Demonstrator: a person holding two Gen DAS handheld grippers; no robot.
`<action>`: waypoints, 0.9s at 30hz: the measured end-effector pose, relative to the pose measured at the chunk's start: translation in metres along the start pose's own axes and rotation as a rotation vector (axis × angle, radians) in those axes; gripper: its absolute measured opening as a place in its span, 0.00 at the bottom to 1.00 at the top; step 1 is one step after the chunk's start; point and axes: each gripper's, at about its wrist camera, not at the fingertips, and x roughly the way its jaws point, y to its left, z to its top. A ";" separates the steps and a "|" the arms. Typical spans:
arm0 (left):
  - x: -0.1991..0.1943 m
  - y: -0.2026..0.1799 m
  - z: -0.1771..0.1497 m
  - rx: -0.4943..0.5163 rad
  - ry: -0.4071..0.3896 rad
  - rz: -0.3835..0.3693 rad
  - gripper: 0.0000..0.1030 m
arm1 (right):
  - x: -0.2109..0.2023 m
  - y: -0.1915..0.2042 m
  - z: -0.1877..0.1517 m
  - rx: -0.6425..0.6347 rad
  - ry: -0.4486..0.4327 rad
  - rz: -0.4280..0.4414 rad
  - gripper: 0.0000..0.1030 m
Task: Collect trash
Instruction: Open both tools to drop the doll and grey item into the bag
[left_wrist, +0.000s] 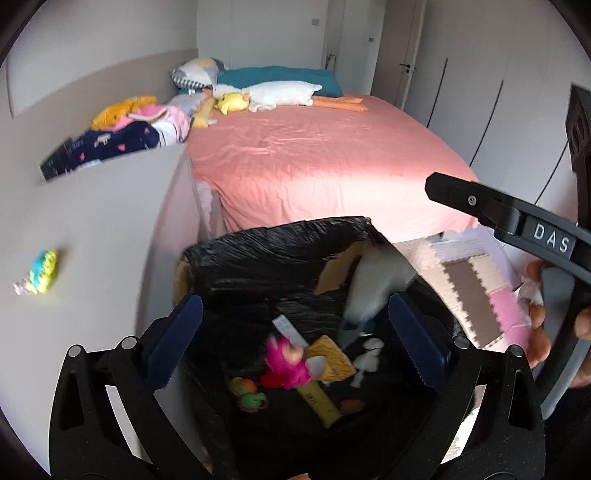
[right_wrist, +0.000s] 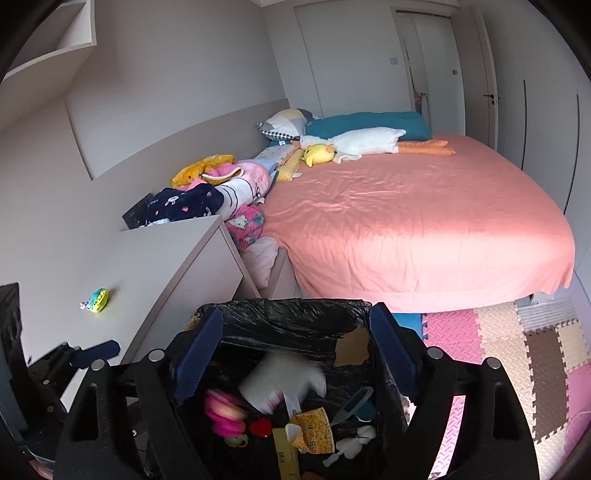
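Observation:
A cardboard bin lined with a black bag (left_wrist: 258, 254) (right_wrist: 280, 314) stands on the floor beside the bed. It holds pink and yellow wrappers, white crumpled bits and small toys. A white, blurred piece of trash (left_wrist: 373, 284) (right_wrist: 284, 380) is in mid-air inside the bin, apart from both grippers. My left gripper (left_wrist: 295, 332) is open above the bin. My right gripper (right_wrist: 295, 350) is open above the bin; its body also shows in the left wrist view (left_wrist: 517, 218). A small yellow-and-blue item (left_wrist: 42, 271) (right_wrist: 98, 300) lies on the grey cabinet top.
The grey cabinet (right_wrist: 166, 258) stands left of the bin, with folded clothes (right_wrist: 207, 188) behind it. The bed with a pink sheet (right_wrist: 406, 221) and plush toys is straight ahead. Foam floor mats (right_wrist: 517, 350) lie to the right. Wardrobe doors line the right wall.

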 end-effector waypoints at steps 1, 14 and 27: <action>0.000 0.000 0.000 0.009 0.000 0.013 0.95 | 0.000 0.001 0.000 -0.002 -0.001 -0.002 0.81; -0.003 0.023 -0.007 -0.028 0.006 0.041 0.95 | 0.013 0.011 -0.005 -0.004 0.027 0.003 0.82; -0.015 0.076 -0.020 -0.108 -0.001 0.097 0.95 | 0.040 0.063 -0.013 -0.047 0.056 0.067 0.82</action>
